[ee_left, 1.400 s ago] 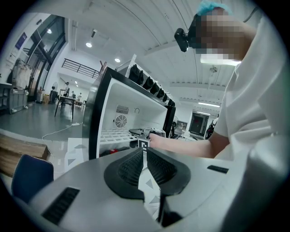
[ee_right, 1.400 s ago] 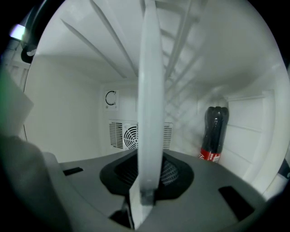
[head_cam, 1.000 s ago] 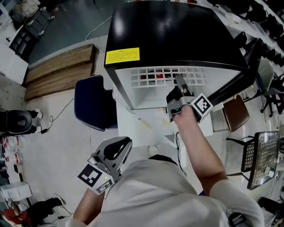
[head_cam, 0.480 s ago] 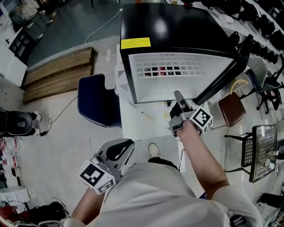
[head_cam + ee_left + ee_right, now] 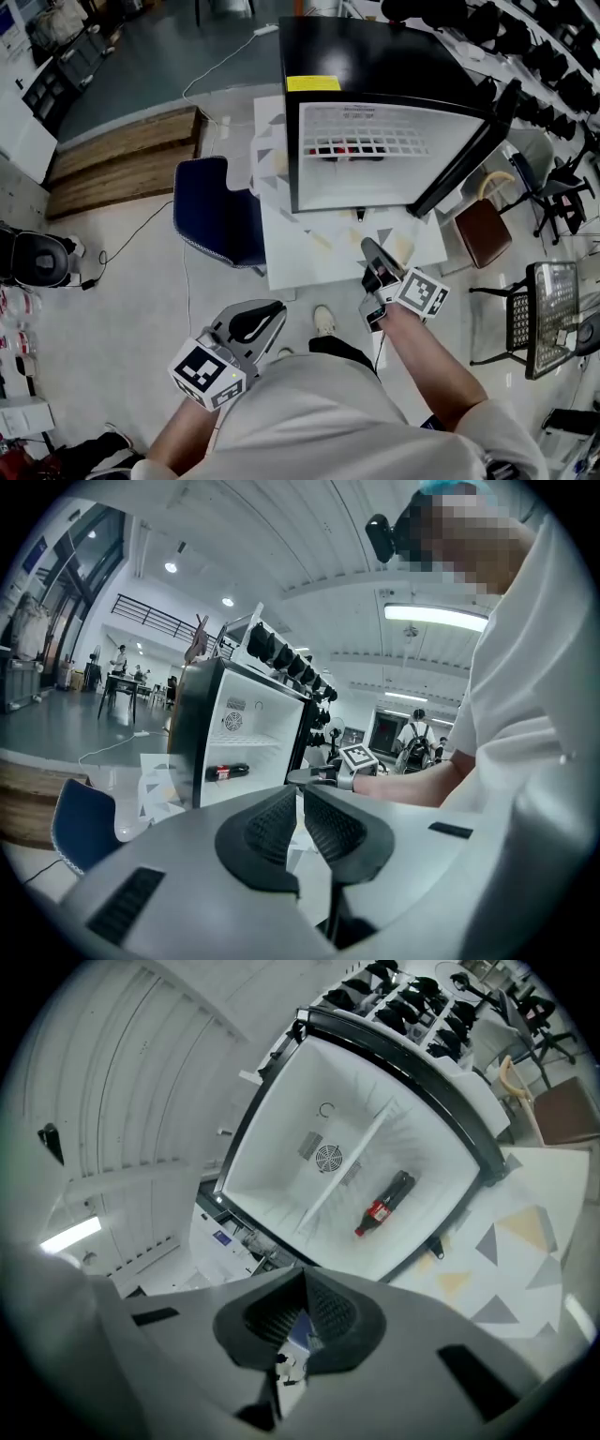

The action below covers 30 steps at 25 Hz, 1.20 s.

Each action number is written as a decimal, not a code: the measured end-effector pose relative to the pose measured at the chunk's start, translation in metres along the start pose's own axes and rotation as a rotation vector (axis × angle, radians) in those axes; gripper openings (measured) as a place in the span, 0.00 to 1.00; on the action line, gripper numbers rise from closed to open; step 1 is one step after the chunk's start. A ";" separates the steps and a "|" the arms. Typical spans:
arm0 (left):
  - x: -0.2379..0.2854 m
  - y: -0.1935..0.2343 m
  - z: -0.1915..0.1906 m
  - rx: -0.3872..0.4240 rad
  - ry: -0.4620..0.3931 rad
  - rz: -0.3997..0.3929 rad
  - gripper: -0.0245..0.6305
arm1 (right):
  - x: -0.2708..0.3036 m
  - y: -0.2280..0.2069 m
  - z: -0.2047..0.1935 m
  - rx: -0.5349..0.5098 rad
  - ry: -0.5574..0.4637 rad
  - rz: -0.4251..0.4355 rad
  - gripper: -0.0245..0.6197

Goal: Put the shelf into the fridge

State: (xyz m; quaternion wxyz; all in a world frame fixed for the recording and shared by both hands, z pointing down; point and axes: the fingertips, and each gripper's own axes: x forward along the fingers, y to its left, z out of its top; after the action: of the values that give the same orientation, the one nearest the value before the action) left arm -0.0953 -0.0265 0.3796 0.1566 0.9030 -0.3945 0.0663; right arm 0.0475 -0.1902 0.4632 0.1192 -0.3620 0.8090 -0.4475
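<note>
The black fridge [image 5: 375, 56] stands with its door [image 5: 464, 155] swung out to the right. The white wire shelf [image 5: 361, 131] lies level inside the white cabinet, above a bottle [image 5: 382, 1204] with a red label. Edge-on, the shelf [image 5: 349, 1171] shows as a thin line across the cabinet. My right gripper [image 5: 368, 248] hangs in front of the fridge, clear of it, shut and empty. My left gripper [image 5: 267, 309] stays low beside the person's body, its jaws together on nothing, far from the fridge.
A blue chair [image 5: 211, 211] stands left of the fridge. A white mat with triangles [image 5: 319, 248] covers the floor before it. A brown chair [image 5: 483, 230] and a wire rack [image 5: 544, 319] are at the right, a wooden platform [image 5: 122, 155] at the left.
My right gripper has drawn back from the fridge's opening toward the person, and its jaws have closed. The left gripper has hardly moved.
</note>
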 end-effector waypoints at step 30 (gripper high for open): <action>-0.064 -0.040 -0.056 -0.026 0.014 -0.073 0.09 | -0.086 0.083 -0.127 -0.410 0.168 0.048 0.05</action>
State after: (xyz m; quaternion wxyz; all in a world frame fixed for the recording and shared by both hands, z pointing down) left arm -0.1095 0.0623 0.4080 0.1731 0.9143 -0.3609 0.0616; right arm 0.0030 -0.0222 0.4572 -0.0138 -0.3208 0.8985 -0.2994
